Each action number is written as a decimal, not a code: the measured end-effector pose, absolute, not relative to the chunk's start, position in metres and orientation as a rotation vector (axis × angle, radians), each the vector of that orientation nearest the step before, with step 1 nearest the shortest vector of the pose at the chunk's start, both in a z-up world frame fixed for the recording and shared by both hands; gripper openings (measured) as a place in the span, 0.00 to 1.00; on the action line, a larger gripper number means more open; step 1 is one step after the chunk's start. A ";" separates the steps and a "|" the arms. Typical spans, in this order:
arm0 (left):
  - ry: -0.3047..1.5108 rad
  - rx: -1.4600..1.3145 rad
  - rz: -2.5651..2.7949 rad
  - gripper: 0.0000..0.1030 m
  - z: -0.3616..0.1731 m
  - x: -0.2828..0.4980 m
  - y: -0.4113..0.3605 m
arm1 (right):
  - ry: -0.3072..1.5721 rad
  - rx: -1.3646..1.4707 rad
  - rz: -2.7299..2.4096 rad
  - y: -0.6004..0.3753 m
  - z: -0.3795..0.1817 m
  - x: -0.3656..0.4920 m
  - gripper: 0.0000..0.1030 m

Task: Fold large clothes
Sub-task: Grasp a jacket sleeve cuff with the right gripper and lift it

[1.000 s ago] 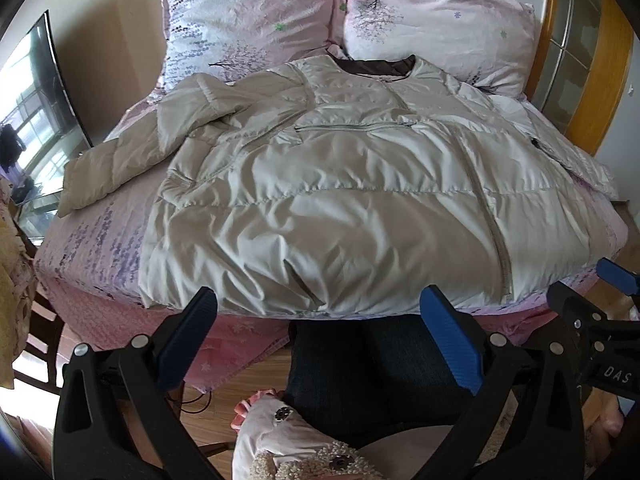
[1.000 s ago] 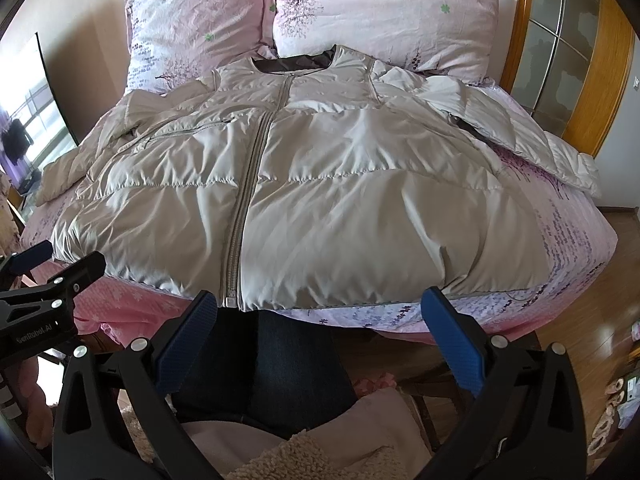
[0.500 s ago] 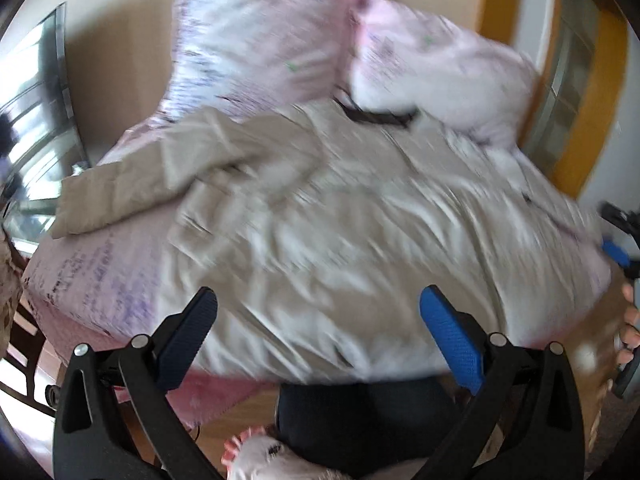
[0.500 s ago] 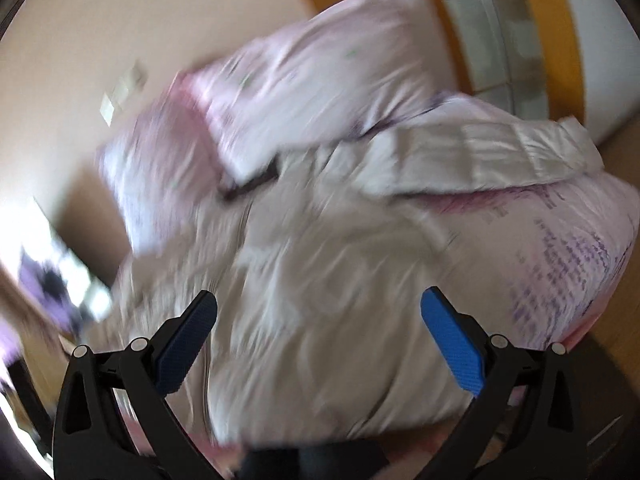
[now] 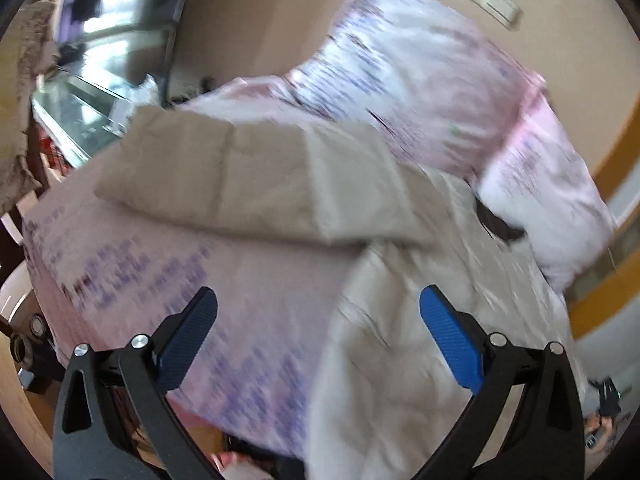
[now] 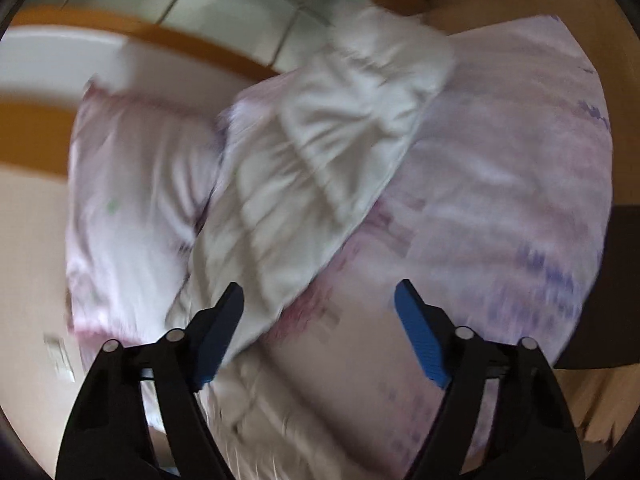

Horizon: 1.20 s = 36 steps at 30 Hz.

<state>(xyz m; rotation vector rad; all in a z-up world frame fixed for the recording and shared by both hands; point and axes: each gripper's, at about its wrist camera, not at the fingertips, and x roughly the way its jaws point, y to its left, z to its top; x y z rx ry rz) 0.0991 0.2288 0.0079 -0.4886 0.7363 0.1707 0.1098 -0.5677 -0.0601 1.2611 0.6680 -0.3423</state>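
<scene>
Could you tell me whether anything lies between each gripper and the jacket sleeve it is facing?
Nothing visible does. The left gripper faces the beige sleeve across bare bedsheet. The right gripper, whose jaws have just been closing with nothing between them, faces the other sleeve, also unobstructed.

Both views are smeared by motion. On the left wrist view, the purple print on the pink bedsheet (image 5: 168,280) runs into streaks, unreadable as any pattern, and the floral pink pillows (image 5: 420,80) are just as soft. The puffy beige quilted jacket (image 5: 420,360) is cut off by the lower edge, its hem out of sight, and its dark collar lining (image 5: 500,224) is half buried under a pillow. At the right rim, some small dark object (image 5: 608,396) is too tiny to identify. On the right wrist view, the jacket's sleeve (image 6: 320,152) blurs and its cuff melts into the background.
</scene>
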 end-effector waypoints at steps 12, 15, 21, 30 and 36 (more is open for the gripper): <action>0.743 -0.745 0.145 0.98 -0.032 0.141 0.287 | 0.586 1.326 -0.511 -0.608 -0.079 0.120 0.37; 0.739 -0.776 0.149 0.98 -0.037 0.145 0.293 | 0.587 1.291 -0.555 -0.616 -0.078 0.119 0.27; 0.738 -0.740 0.146 0.97 -0.035 0.155 0.292 | 0.582 1.089 -0.615 -0.605 -0.049 0.140 0.06; 0.763 -0.822 0.105 0.77 -0.047 0.158 0.303 | 0.457 0.666 -0.530 -0.539 0.052 0.181 0.04; 0.747 -0.799 0.111 0.77 -0.042 0.151 0.307 | 0.395 0.466 -0.401 -0.476 0.103 0.208 0.04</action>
